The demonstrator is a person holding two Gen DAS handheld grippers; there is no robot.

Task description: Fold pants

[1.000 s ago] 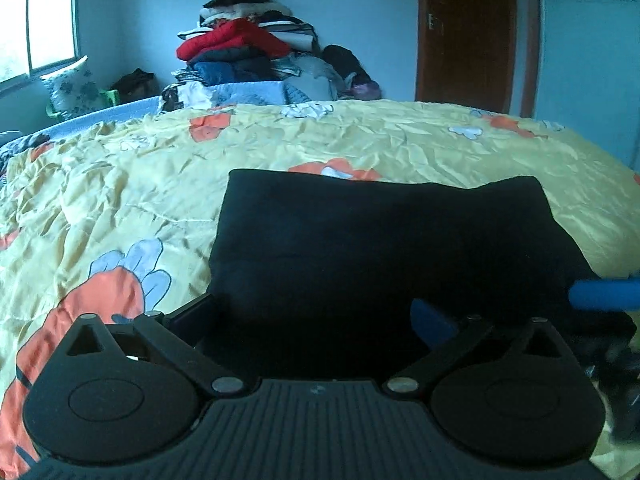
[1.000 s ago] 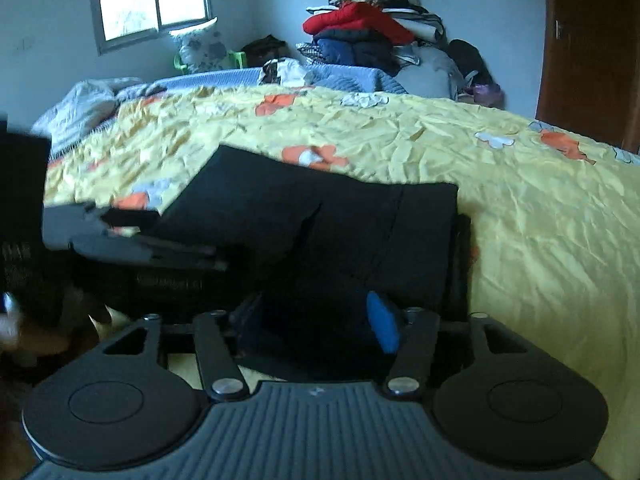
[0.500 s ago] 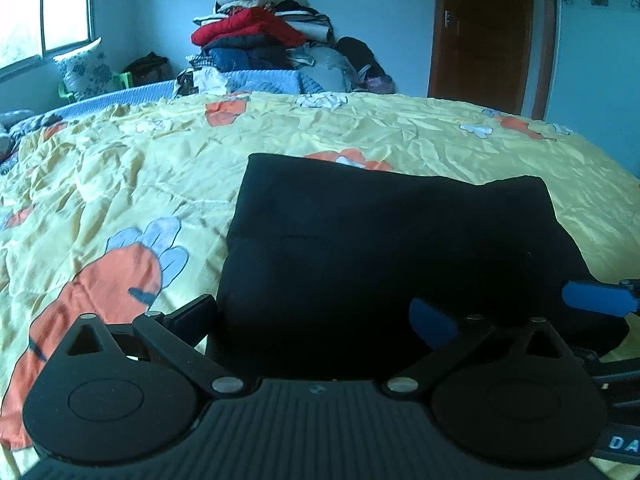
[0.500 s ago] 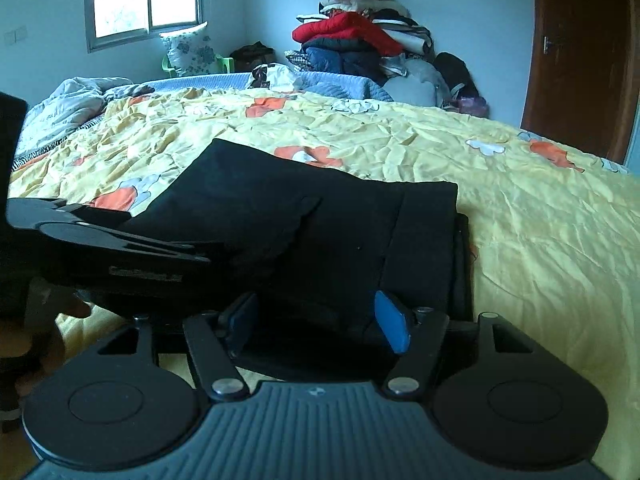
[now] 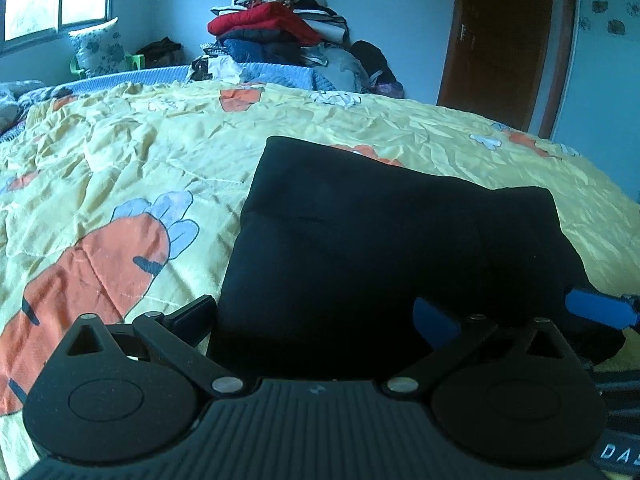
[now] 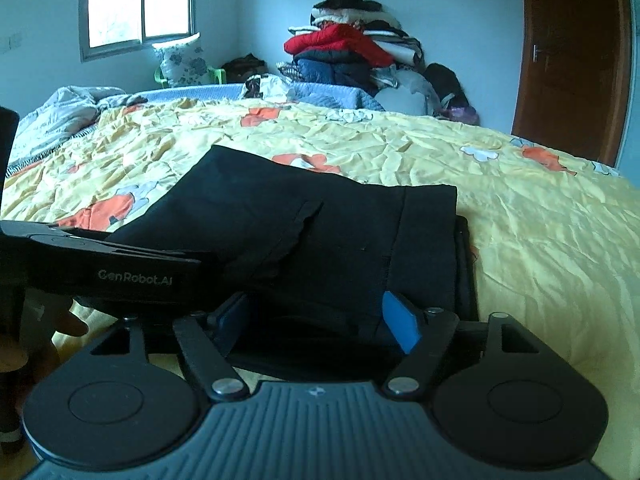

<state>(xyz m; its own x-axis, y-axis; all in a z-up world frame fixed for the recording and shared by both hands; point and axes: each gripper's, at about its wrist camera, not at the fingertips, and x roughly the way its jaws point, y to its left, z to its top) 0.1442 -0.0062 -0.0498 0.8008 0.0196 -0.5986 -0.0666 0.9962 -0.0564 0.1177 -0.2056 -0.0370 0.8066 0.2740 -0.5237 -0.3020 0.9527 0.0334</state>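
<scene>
1. We find the black pants (image 5: 384,240) lying as a folded, roughly rectangular stack on the yellow bedspread (image 5: 120,168), with their near edge directly ahead of both sets of jaws.
2. On the right gripper (image 6: 320,320) the jaws have just been opening. The near edge of the stack sits between the two blue pads (image 6: 400,320), which stand clear of the cloth, so we judge the hold released.
3. On the left gripper (image 5: 316,316) the jaws stand wide, one finger just outside the stack's left edge and the other over the dark cloth. We see no pinch.
4. We judge the step in hand to be letting go after the last fold, so we finish opening before we move.
5. We draw each gripper straight back along its own fingers, low and level, so no pad catches a layer and drags the fold apart.
6. Beyond the right jaws, a lower layer (image 6: 466,264) peeks out past the top layer's right edge. We should square it with a light sideways nudge, not a fresh grasp.
</scene>
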